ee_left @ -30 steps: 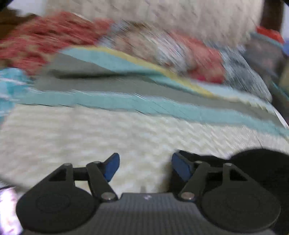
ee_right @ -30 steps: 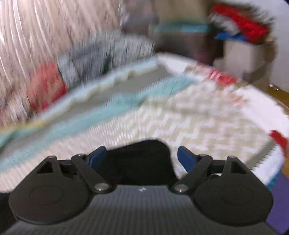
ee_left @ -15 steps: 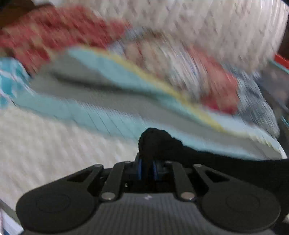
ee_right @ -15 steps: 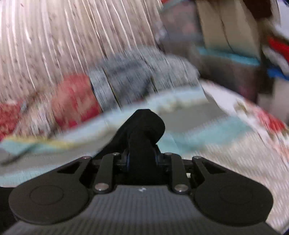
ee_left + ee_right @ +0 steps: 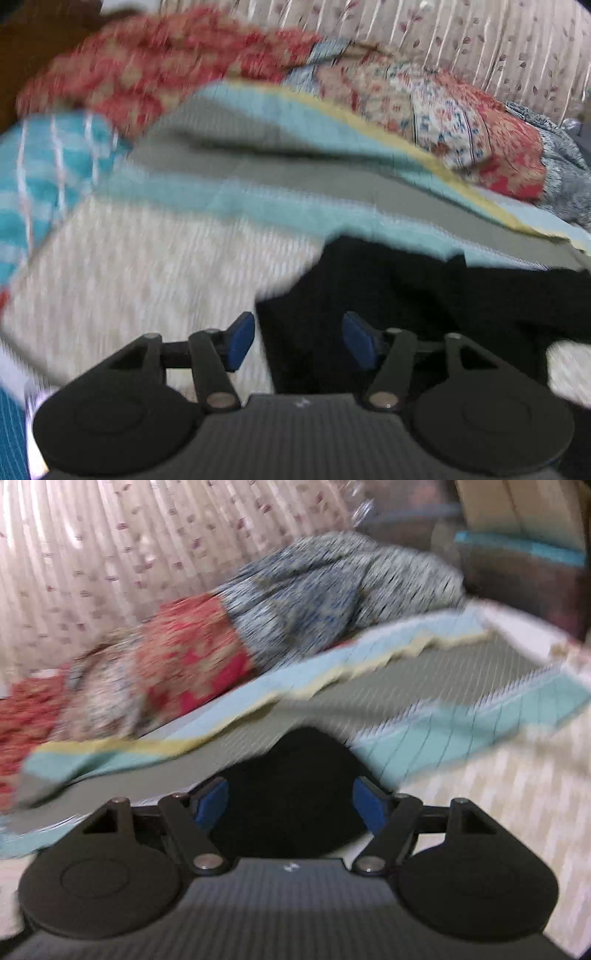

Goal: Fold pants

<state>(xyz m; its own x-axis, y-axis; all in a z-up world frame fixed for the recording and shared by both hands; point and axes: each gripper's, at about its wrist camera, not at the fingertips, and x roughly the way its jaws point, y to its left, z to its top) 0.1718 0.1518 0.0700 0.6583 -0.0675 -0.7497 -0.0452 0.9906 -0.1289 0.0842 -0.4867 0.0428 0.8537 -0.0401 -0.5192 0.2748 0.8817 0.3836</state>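
While both jaw pairs gape, left gripper (image 5: 298,341) and right gripper (image 5: 290,805) each straddle black pants (image 5: 424,295) (long axis running right), nothing gripped.

No text, label or number is readable (both views blurred).
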